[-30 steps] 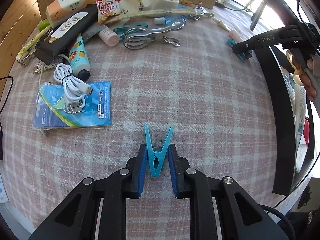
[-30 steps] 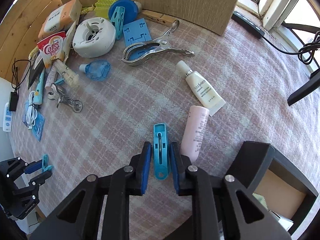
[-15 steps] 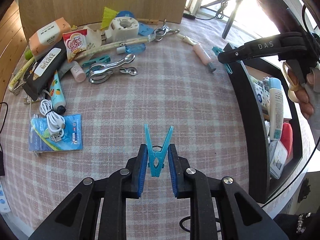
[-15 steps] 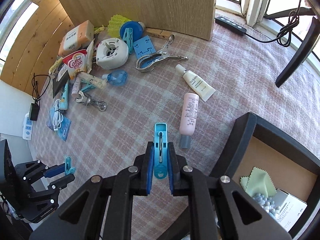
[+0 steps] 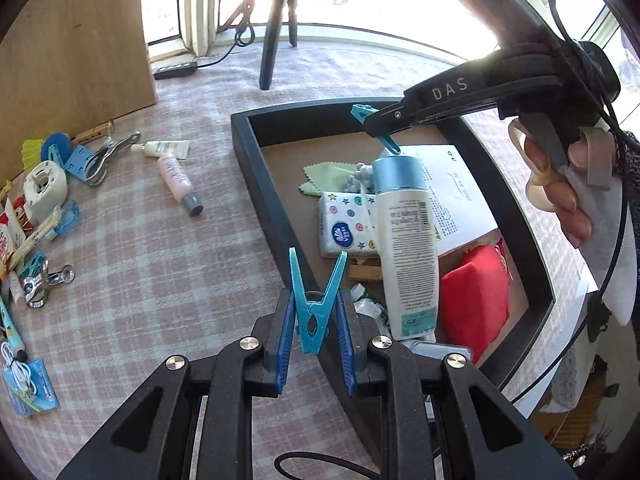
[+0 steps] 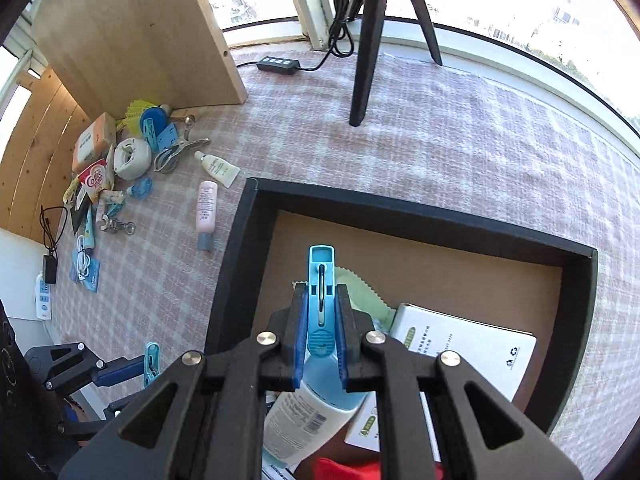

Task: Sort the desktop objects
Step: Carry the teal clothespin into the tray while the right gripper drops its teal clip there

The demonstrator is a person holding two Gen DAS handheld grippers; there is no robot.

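So you've got a peg in each tool right now: the left tool point(image 5: 314, 334) is clamped on a blue clothes peg point(image 5: 315, 304) with its two legs sticking up in a V, and the right tool point(image 6: 321, 328) is pinched shut on a second blue peg point(image 6: 321, 300) held edge-on. Looks to me like the carry-to-the-box step. Your right tool hangs over the inside of the black tray point(image 6: 420, 216), above the green cloth point(image 6: 360, 284) and the white lotion bottle point(image 6: 304, 412). Your left one hangs about over the tray's near wall point(image 5: 260, 184), so I'd say it needs to go a bit further in before you let go. Next move is probably just finding a free patch of the cardboard floor and opening each tool so the pegs drop flat, not onto the bottle point(image 5: 404, 240) or the tissue pack point(image 5: 346, 226). Plenty is left on the desk point(image 5: 160, 248): the pink tube point(image 5: 176, 180), the metal clips and the rest of the pile at the far left. Hard to call: the tray's near corner is hidden behind the tool arms in both views, the red thing point(image 5: 476, 296) is partly covered, and you can't really judge how high the pegs are above the contents.
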